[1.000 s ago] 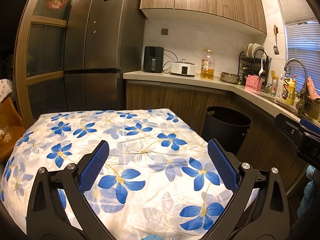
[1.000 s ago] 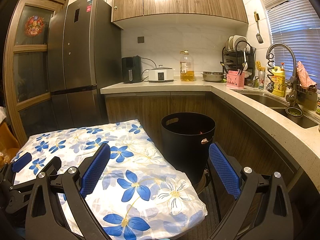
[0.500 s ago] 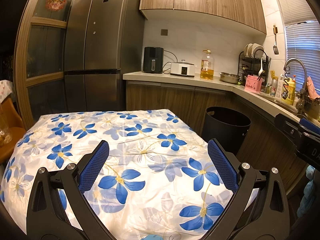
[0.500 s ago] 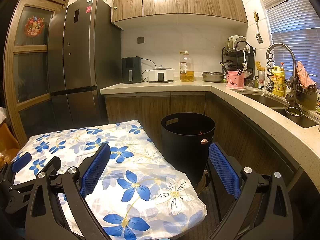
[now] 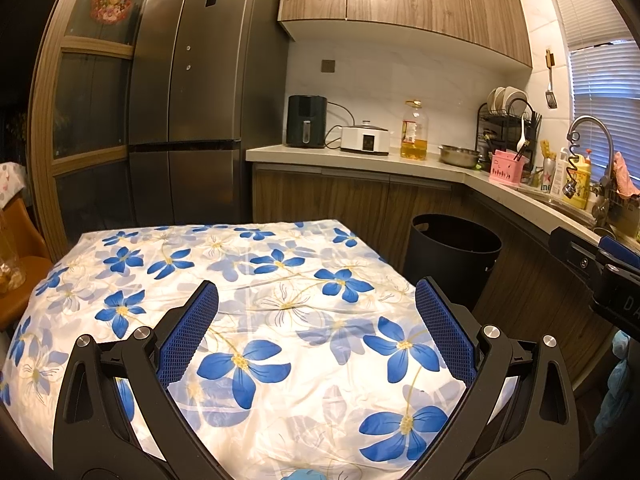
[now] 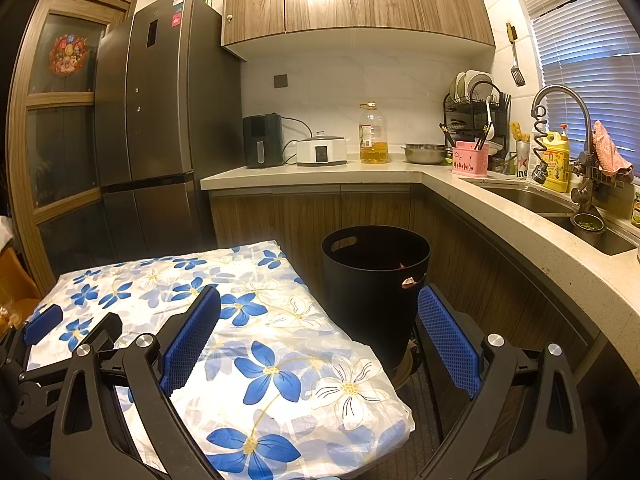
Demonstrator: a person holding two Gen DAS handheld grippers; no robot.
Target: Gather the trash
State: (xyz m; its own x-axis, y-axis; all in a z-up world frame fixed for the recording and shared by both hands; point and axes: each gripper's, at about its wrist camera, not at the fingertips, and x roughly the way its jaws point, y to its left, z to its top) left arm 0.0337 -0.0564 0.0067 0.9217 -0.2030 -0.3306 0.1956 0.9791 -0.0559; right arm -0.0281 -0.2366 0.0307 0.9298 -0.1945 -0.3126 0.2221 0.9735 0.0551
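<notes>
Left gripper (image 5: pixel 316 320) and right gripper (image 6: pixel 320 320) both hang above the flowered tablecloth (image 5: pixel 280 312), fingers spread wide, gripping nothing. The black trash bin (image 6: pixel 376 280) stands on the floor just beside the table, some scraps visible inside.
</notes>
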